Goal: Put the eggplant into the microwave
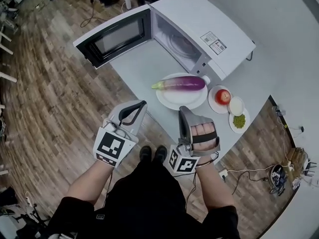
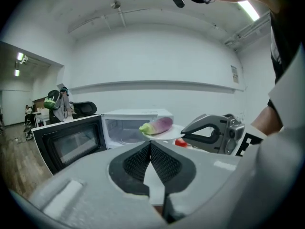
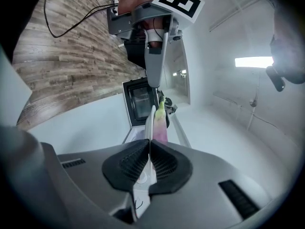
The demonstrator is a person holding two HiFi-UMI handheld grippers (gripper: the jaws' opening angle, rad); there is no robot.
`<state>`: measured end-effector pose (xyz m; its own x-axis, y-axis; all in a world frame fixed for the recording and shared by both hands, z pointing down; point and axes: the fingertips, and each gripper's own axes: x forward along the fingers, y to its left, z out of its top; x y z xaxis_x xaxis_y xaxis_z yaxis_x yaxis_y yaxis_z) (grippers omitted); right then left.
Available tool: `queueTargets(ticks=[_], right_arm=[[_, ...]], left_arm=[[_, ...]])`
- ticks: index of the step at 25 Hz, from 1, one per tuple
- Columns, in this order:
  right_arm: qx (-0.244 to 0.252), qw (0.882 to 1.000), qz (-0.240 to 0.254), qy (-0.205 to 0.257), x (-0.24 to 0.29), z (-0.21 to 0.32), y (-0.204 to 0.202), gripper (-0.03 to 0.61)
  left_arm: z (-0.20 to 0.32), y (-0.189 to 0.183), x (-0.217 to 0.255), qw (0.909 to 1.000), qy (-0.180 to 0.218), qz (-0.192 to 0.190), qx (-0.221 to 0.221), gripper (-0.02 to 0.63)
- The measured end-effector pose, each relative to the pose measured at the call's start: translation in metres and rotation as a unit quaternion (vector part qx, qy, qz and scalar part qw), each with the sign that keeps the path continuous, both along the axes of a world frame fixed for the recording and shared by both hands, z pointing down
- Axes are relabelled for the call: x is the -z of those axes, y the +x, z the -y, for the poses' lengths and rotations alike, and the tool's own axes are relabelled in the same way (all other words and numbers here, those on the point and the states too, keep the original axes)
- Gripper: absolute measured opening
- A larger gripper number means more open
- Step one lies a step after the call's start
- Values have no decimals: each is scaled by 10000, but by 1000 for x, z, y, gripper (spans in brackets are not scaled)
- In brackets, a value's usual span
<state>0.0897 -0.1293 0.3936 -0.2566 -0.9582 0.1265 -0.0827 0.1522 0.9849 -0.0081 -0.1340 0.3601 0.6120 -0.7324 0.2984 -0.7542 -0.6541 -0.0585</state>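
left gripper (image 1: 141,105) and right gripper (image 1: 183,109) hang just off the desk's (image 1: 134,66) near edge, each with jaws pressed together on nothing. eggplant (image 1: 180,83) lies on its side on a white plate (image 1: 172,101) close to that near edge, green stem end pointing left. just behind it, further back on the desk, the microwave (image 1: 204,26) has its door (image 1: 117,36) swung wide open to the left.
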Motion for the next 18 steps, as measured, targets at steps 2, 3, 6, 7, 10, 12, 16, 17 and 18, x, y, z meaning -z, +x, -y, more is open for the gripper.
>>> queueTargets(ticks=[2,3,6,7,10,12,16,17,18], right_arm=[[81,10000,40,11,13,-2,0,26],[123,9999,51,9,18,-4,0,26],[266,9996,104,27,35,-8,1,26],[304,9994,130,42,40,-9,2,26],[398,9990,190,94,54,-11,6,26],[469,9986,197,127,61,-12,8,26],[544,9982,230,143,69,-11,6,26],[557,9981,239,149,71,-11,4,26],[572,9979,239,162,72,-11,2,26]], left_arm=[[-8,2,12,10000,-8,-23,39,8],[-12,4,17,10000,-24,-20,40,9],[-22,8,33,10000,-28,-11,88,8],[-24,8,37,9999,-19,-9,124,9],[-28,11,54,9997,70,-70,241,9],[-30,11,64,9993,164,-103,314,8],[-32,12,72,9991,215,-114,341,8],[-31,11,73,9991,220,-119,340,9],[-30,10,75,9991,235,-127,342,9]])
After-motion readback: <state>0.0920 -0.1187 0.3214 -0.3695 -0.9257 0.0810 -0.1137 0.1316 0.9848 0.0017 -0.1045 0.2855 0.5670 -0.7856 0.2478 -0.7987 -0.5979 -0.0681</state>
